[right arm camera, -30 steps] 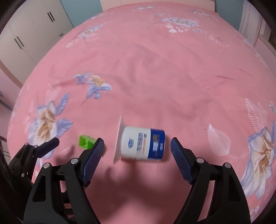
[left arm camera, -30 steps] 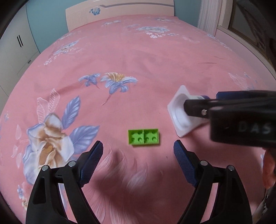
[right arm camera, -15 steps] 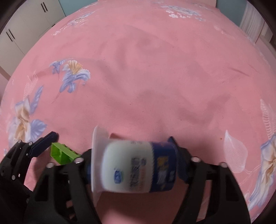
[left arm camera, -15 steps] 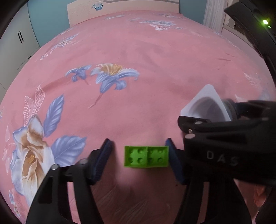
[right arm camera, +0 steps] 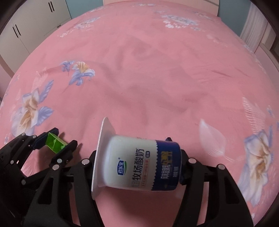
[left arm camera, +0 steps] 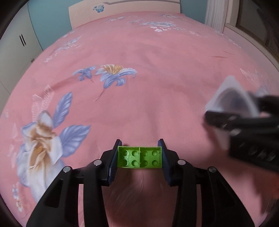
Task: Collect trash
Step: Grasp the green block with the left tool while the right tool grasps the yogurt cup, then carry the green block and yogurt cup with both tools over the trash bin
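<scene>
Pink floral bedding covers the bed point(left arm camera: 157, 73), which runs back to a pale headboard point(left arm camera: 122, 7), with white wardrobe doors point(right arm camera: 31, 31) at the left and a curtain point(left arm camera: 215, 14) at the right. Over the near part of the bed, the left gripper point(left arm camera: 139, 157) has its fingers point(left arm camera: 113, 157) pressed against the two short ends of a green toy brick point(left arm camera: 139, 157), pinching it with its hollow underside facing the camera. Just to its right, the right gripper point(right arm camera: 137, 164) grips a white and dark blue yogurt cup point(right arm camera: 139, 164) lengthwise, one finger at the flared rim and the other at the base, so the cup lies on its side with its open mouth toward the left gripper. From the right wrist view, the brick point(right arm camera: 55, 144) and the left gripper point(right arm camera: 55, 144) appear near the lower left. Whether either item touches the bedding cannot be told.
</scene>
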Available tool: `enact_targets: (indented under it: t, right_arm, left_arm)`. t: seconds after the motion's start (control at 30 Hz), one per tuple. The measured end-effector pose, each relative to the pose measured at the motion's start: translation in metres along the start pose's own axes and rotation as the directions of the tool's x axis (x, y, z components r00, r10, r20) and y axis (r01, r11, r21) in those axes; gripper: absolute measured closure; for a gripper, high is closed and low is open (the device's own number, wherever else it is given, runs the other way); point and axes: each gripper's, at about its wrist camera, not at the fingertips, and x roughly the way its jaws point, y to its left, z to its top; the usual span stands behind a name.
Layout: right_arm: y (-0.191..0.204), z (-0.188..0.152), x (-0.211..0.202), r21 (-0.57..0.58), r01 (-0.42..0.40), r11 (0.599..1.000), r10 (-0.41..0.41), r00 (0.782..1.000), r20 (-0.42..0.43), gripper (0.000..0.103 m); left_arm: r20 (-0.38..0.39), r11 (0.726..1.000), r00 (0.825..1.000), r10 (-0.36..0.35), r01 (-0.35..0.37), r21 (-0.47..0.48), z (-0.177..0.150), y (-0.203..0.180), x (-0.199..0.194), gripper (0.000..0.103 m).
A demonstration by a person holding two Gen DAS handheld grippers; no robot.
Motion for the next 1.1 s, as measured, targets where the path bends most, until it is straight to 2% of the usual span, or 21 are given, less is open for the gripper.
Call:
enact_targets:
  t: [0.2, 0.3, 0.47, 0.57, 0.9, 1.1]
  right_arm:
    - [-0.008, -0.017, -0.058, -0.022, 0.035, 0.999, -0.033, 0.997, 0.063, 0.041]
    - [-0.012, -0.028, -0.091, -0.02, 0.045, 0.999, -0.043, 0.994, 0.098, 0.041]
    - [-0.018, -0.054, -0.148, -0.023, 0.049, 0.999, -0.044, 0.986, 0.158, 0.041]
    - [-0.018, -0.067, -0.178, -0.025, 0.052, 0.998, -0.046, 0.979, 0.196, 0.041]
    - [-0.015, -0.124, -0.268, -0.045, 0.055, 0.997, -0.04, 0.953, 0.3, 0.041]
    - [-0.006, -0.152, -0.309, -0.059, 0.045, 0.997, -0.022, 0.937, 0.348, 0.04]
  left_arm:
    - [0.049, 0.999, 0.998, 0.049, -0.05, 0.021, -0.011, -0.009, -0.054, 0.058]
    - [0.09, 0.996, 0.992, 0.085, -0.088, 0.035, -0.015, -0.015, -0.088, 0.058]
    - [0.139, 0.993, 0.984, 0.107, -0.112, 0.029, -0.023, -0.023, -0.139, 0.058]
    - [0.176, 0.988, 0.974, 0.144, -0.151, 0.026, -0.032, -0.029, -0.176, 0.058]
    - [0.296, 0.984, 0.942, 0.161, -0.175, 0.02, -0.061, -0.046, -0.281, 0.058]
    - [0.353, 0.985, 0.923, 0.153, -0.173, 0.026, -0.083, -0.057, -0.325, 0.058]
